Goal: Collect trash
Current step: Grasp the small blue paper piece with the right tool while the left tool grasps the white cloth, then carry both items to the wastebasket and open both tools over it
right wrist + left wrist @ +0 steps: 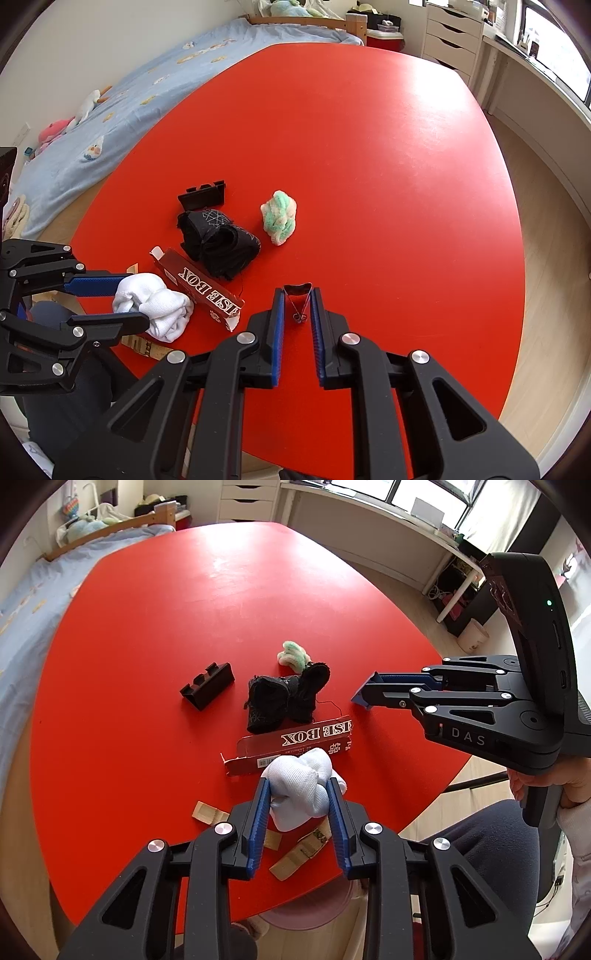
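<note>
My left gripper (299,788) is shut on a crumpled white cloth (301,792) near the front edge of the red table (184,609); the cloth also shows in the right wrist view (155,308). My right gripper (297,295) is shut on a small black binder clip (297,299) and holds it just above the table; in the left wrist view it (364,696) hangs at the right. A torn red-brown cardboard box (295,744) lies beyond the cloth. A black cloth bundle (284,699), a green-and-white fluffy wad (291,657) and a black plastic holder (208,685) lie behind it.
Several tan paper scraps (295,853) lie under the left gripper by the table's front edge. A bed with a blue cover (147,92) stands to the left of the table. A white desk (388,528) and drawers (450,37) stand at the back. The person's knee (476,853) is at lower right.
</note>
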